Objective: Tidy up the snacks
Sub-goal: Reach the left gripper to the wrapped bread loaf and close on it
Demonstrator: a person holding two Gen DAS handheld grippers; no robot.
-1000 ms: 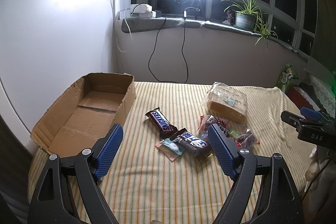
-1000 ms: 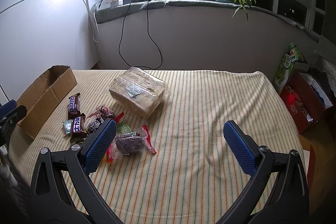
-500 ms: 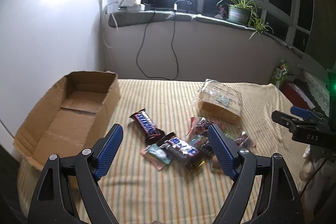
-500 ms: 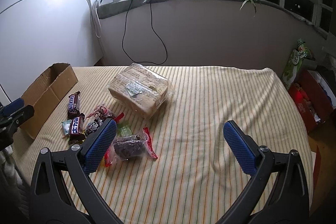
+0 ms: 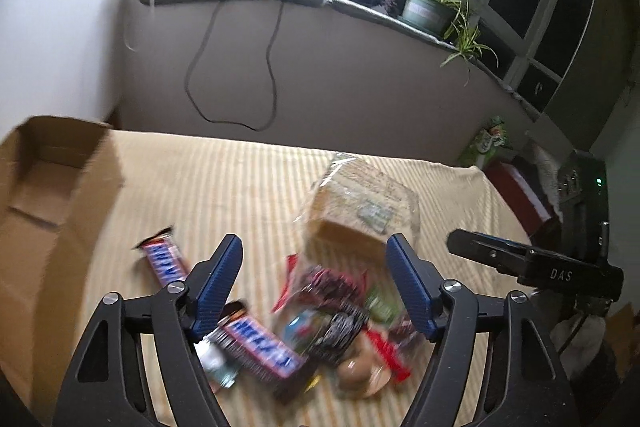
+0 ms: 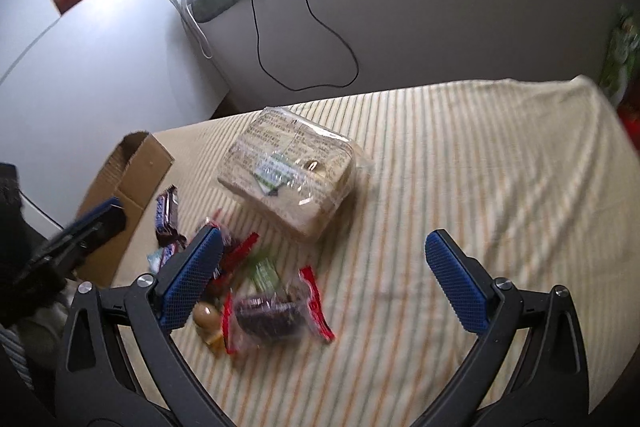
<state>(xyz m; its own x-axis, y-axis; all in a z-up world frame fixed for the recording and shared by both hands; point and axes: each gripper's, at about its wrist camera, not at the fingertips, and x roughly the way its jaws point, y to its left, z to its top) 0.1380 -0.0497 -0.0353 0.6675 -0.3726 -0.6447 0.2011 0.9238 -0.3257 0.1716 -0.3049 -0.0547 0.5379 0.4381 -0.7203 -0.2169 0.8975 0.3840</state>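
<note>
The heap of small wrapped snacks (image 5: 320, 311) lies on the cream striped cloth surface (image 6: 460, 155) — a blue-labelled chocolate bar (image 5: 262, 347) at its near edge, a second blue-labelled bar (image 5: 164, 263) lying apart toward the open brown cardboard box (image 5: 44, 211). Just behind the heap sits a clear-wrapped loaf of sliced bread (image 6: 292, 175). The left gripper (image 5: 316, 275) hangs over the pile, its blue-padded jaws spread and just now narrowing, with wrappers showing between them but nothing pinched. The right gripper (image 6: 320, 267) is beside it — jaws wide and released, a red-edged clear packet of dark pieces (image 6: 272, 311) below the gap. Motion blur smears the smaller wrappers. A potted spider plant (image 5: 432, 3) stands on the sill.
</note>
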